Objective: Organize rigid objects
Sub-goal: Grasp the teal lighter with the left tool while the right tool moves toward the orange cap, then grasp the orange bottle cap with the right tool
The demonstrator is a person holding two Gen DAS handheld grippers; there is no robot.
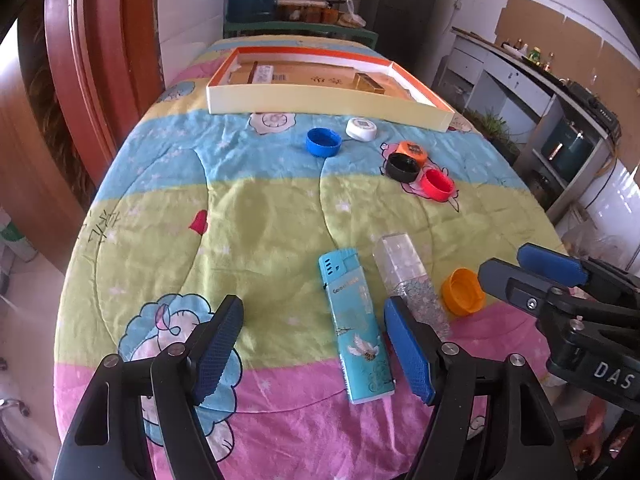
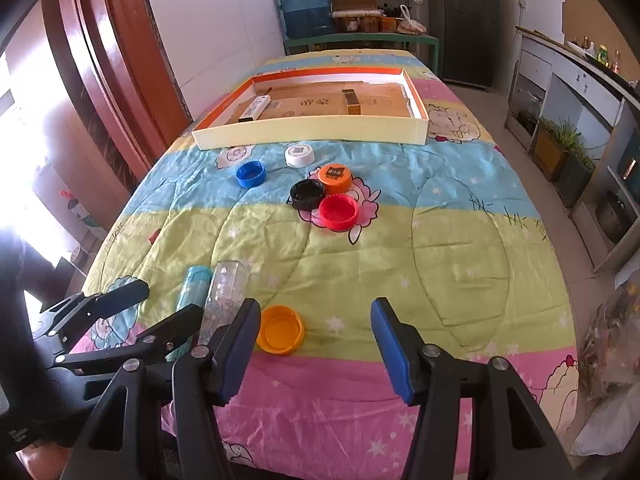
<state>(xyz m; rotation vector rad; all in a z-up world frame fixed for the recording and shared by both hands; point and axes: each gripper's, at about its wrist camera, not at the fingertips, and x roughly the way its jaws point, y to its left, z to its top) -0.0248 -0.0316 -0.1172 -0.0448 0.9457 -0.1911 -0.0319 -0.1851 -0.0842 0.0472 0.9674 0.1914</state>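
A teal lighter (image 1: 357, 328) lies flat on the quilt-covered bench (image 1: 260, 220), lengthwise between the fingers of the left gripper (image 1: 316, 350), nearer the right-hand finger (image 1: 408, 354) than the left one. The fingers stand wide apart and neither pad presses on it. Just beside the lighter, on its right, lies a clear plastic bottle (image 1: 408, 280) with glittery bits inside; its lower end is hidden behind that right-hand finger. Next comes a yellow-orange cap (image 1: 464, 291), open side up, near the bottle's side.

In the right wrist view that yellow-orange cap (image 2: 280, 330) sits just beside the left-hand finger of the right gripper (image 2: 316, 350), whose fingers are apart with only quilt between them. The left gripper's arms cross in front of the lighter (image 2: 193, 286) and bottle (image 2: 226, 292) there, covering their near ends.

Farther out lie a black cap (image 1: 403, 167), a red cap (image 1: 437, 185) and an orange cap (image 1: 412, 151) bunched together, touching. Apart from them are a blue cap (image 1: 323, 142) and a white cap (image 1: 362, 129). Beyond these stands a shallow box (image 1: 320, 98) with an orange rim, holding a white slim pack (image 2: 255, 107) and a brown-gold pack (image 2: 352, 102); their printing is too small to read.
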